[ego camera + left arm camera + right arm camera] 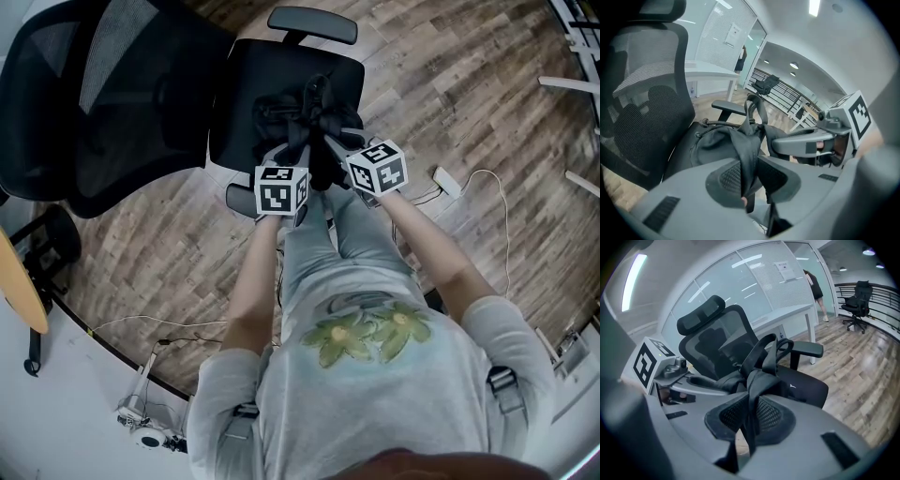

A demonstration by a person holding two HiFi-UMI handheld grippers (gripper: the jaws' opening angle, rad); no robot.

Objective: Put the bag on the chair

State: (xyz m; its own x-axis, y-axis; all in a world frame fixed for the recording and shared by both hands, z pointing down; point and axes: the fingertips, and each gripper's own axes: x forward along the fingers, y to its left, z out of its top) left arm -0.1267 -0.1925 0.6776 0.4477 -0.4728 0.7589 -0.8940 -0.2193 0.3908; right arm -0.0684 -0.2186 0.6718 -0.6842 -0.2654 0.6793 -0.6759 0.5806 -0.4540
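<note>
**Hand-held grippers.** The left hand-held gripper point(749, 180) is found pressed onto a black strap point(746, 154) of the bag; the strap is pinched flat between the textured pads and runs up and forward out of the jaws. The right hand-held gripper point(749, 414) is likewise closed on a strap point(752, 394), which is caught between its pads, with a loop standing up just ahead of them. In the head view both are held side by side, near each other, the left hand-held gripper point(292, 155) and the right hand-held gripper point(330, 142) pointing forward and down.

**Task item.** The black bag point(291, 117) is located directly ahead of and below both sets of jaws, over the seat of the chair point(272, 66). From the left gripper view its body point(715, 143) appears to lie on the seat cushion; full contact cannot be confirmed.

**Surroundings.** The mesh backrest point(647, 117) is seen ahead and to the left of the left hand-held gripper. An armrest point(806, 348) is noted beyond the bag, ahead of the right hand-held gripper. The chair stands on a wood floor point(450, 84).
</note>
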